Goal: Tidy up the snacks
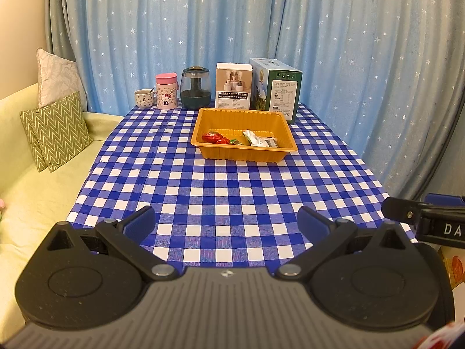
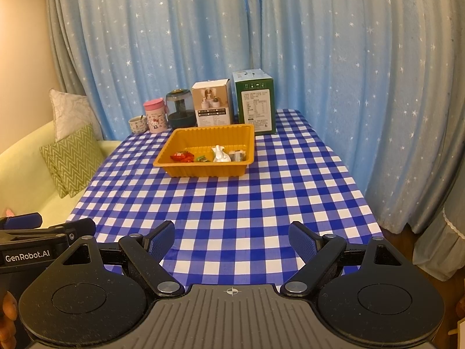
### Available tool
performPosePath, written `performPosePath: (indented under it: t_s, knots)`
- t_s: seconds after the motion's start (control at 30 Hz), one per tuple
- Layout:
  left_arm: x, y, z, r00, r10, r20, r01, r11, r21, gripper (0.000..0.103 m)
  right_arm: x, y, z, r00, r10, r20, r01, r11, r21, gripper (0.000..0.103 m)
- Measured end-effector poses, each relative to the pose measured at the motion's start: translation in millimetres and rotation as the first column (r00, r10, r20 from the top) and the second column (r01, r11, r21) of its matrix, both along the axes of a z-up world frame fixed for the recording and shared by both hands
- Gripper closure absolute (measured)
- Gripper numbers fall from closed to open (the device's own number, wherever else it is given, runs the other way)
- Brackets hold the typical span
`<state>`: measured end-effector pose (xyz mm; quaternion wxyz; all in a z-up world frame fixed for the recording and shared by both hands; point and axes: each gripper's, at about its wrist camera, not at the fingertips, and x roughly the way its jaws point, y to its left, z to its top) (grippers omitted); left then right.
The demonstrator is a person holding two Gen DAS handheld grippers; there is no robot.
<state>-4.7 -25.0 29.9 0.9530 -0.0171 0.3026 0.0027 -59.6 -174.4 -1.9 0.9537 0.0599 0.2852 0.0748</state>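
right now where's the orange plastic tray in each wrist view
Left wrist: the orange plastic tray sits just right of centre, upper middle, on the blue checked tablecloth.
Right wrist: the tray sits left of centre, mid-height.
Shared landmark: the green carton stands upright just behind the tray's far right corner in both.

The tray [image 1: 203,122] at twelve o'clock is glossy ribbed orange plastic; the wrappers [image 1: 255,139] inside look shiny foil. Smooth checked cloth [image 1: 232,186] covers the table. The fingers [image 1: 139,222] carry matt, textured blue pads.
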Motion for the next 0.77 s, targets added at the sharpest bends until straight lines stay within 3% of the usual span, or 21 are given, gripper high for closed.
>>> performPosePath:
  t_s: [0.77]
  knots:
    - [-4.0,-6.7,-7.3,1.000,-0.005,0.009,0.005,1.000,-0.008,0.000,0.5,-0.2,-1.3,1.000,0.000,-0.002,0.000,1.000,0.003,0.018]
